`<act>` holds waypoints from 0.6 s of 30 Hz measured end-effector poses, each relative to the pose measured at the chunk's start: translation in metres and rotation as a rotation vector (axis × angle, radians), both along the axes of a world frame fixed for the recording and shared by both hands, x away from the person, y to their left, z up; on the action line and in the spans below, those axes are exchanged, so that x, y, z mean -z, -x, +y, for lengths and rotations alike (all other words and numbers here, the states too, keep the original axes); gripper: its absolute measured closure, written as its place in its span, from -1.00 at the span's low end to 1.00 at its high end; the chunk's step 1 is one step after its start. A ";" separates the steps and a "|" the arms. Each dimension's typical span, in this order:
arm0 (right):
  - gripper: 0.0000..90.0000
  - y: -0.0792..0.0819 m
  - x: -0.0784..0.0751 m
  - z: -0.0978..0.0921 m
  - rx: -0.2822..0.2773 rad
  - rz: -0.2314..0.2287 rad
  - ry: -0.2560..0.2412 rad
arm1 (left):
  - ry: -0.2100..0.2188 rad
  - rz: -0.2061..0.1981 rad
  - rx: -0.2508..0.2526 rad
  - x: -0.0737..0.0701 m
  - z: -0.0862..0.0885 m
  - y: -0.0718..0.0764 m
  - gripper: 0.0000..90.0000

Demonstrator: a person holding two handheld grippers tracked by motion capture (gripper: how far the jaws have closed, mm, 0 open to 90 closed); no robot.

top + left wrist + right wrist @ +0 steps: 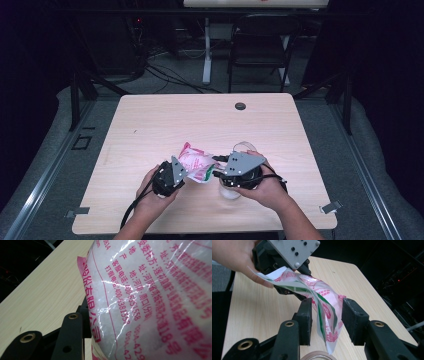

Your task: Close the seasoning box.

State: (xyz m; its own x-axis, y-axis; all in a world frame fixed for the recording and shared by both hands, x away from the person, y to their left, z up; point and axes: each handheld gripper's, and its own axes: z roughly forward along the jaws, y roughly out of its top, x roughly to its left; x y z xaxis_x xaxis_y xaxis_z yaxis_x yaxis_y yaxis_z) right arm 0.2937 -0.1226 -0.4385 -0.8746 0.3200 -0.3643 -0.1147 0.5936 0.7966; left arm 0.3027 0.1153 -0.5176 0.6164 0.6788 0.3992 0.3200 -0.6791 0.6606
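- The table is pale wood, bare over its far half; the work sits at its near edge, just in front of the person.
- The bag is a clear plastic packet with pink and green print and white grains inside. It is held off the table between the two hands, its long axis running left to right across the near middle.
- The left hand-held gripper is at the bag's left end. In the left gripper view the bag presses close against one black jaw; the other jaw is hidden, so I judge it clamped on the bag but cannot see the pinch itself.
- The right hand-held gripper stands released: its jaws are spread with the bag's thin free end hanging between them, touching neither pad clearly.
- A clear cup sits on the table under the right hand, its rim just below the bag's hanging corner.
- The relation that matters: the bag's free end already lies between the right jaws, directly ahead of them, above the cup. The right hand is the nearer one; closing on that edge looks like the next move.
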 end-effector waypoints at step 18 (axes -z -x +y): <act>0.74 0.003 0.001 -0.002 -0.026 0.012 0.049 | -0.055 -0.010 0.022 -0.002 -0.007 -0.004 0.33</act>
